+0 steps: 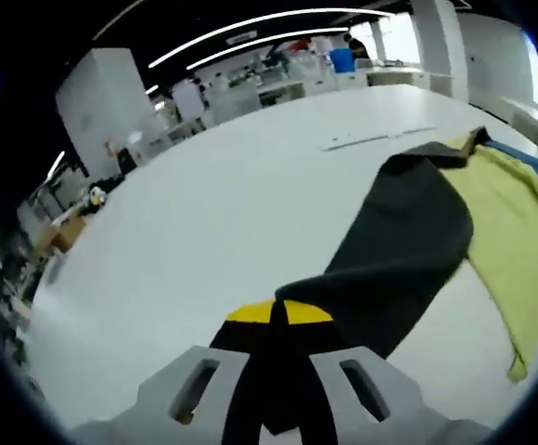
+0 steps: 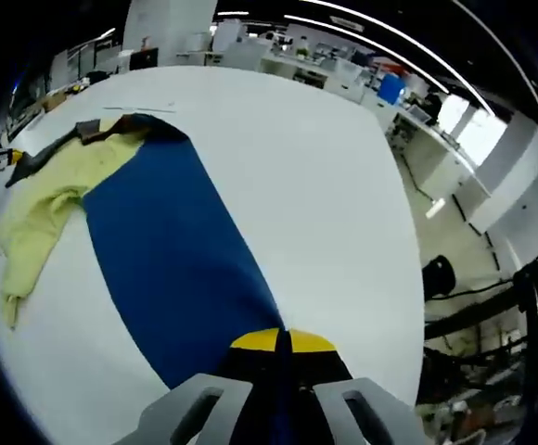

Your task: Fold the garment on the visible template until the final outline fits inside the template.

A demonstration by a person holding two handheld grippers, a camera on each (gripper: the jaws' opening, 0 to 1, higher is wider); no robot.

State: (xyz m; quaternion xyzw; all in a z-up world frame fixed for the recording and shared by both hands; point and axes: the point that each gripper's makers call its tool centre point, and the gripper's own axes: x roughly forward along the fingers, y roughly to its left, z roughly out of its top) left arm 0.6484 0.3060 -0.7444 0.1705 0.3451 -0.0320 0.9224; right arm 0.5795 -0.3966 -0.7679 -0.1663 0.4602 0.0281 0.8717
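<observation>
In the left gripper view, the left tool (image 1: 279, 357) has its jaws closed together on a dark, near-black sleeve (image 1: 401, 252) of the garment, the cloth pinched between the yellow-tipped jaws and drawn up off the white counter (image 1: 204, 241). From the jaws the dark sleeve runs away across the counter to the yellow body of the garment (image 1: 519, 232), which lies spread and rumpled toward the counter's far right side. A strip of blue cloth shows just past the yellow part, near the counter's edge. A thin line (image 1: 376, 139) is marked on the counter beyond the garment; whether it belongs to the template cannot be told.

In the right gripper view, the right tool (image 2: 283, 357) is likewise closed, gripping the end of a blue sleeve (image 2: 172, 269). The blue sleeve stretches from the jaws across the white counter (image 2: 315, 176) to the yellow body (image 2: 60, 199), which lies crumpled near the counter's far left side, with a dark piece of cloth at its far end. Desks and shelving stand in the room beyond the counter.
</observation>
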